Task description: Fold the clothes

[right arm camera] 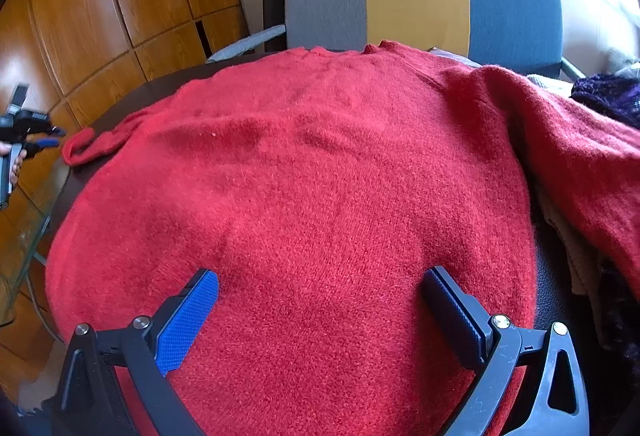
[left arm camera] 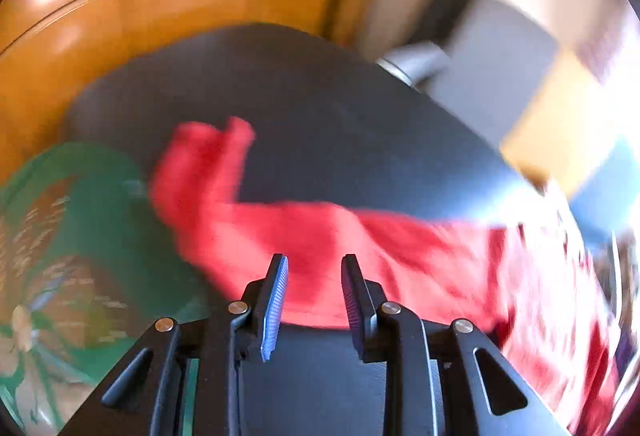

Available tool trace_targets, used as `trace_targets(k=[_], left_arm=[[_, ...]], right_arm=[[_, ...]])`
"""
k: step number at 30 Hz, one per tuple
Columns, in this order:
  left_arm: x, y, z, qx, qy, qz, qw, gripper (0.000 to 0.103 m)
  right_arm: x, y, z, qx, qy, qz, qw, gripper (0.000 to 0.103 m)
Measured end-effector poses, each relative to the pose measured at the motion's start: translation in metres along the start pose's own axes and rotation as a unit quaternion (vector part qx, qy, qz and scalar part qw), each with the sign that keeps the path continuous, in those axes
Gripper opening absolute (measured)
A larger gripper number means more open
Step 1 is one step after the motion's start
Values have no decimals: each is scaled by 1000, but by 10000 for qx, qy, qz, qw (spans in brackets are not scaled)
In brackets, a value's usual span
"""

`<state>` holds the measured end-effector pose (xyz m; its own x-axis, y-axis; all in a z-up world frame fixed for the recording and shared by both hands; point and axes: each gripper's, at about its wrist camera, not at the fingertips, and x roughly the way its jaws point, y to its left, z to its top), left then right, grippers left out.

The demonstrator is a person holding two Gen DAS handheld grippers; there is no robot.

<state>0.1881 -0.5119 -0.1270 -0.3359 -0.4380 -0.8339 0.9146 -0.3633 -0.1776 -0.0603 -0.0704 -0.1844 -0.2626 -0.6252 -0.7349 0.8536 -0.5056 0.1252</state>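
Note:
A red knit sweater (right arm camera: 320,172) lies spread flat on a dark table (right arm camera: 160,84), neck toward the far chair. Its left sleeve (right arm camera: 96,142) stretches to the table's left edge; its right sleeve (right arm camera: 572,148) drapes over a heap of clothes. My right gripper (right arm camera: 320,304) is wide open above the sweater's hem, holding nothing. The left wrist view is blurred by motion: my left gripper (left arm camera: 314,276) is open and empty, hovering over the left sleeve (left arm camera: 224,196). The left gripper also shows at the far left of the right wrist view (right arm camera: 44,138), off the table.
A chair (right arm camera: 420,0) with grey, yellow and blue panels stands behind the table. Wooden cabinets (right arm camera: 100,4) fill the left. A pile of dark and beige clothes (right arm camera: 600,104) lies right. A green patterned surface (left arm camera: 72,236) sits low left; a glass edge (right arm camera: 24,236) also.

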Motion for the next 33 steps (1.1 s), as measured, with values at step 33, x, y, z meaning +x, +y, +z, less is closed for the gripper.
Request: trace_targets(k=[33], left_arm=[[11, -180, -89, 1241, 9, -754, 9894, 28]], right_arm=[[16, 20, 20, 43, 272, -241, 9993, 103]])
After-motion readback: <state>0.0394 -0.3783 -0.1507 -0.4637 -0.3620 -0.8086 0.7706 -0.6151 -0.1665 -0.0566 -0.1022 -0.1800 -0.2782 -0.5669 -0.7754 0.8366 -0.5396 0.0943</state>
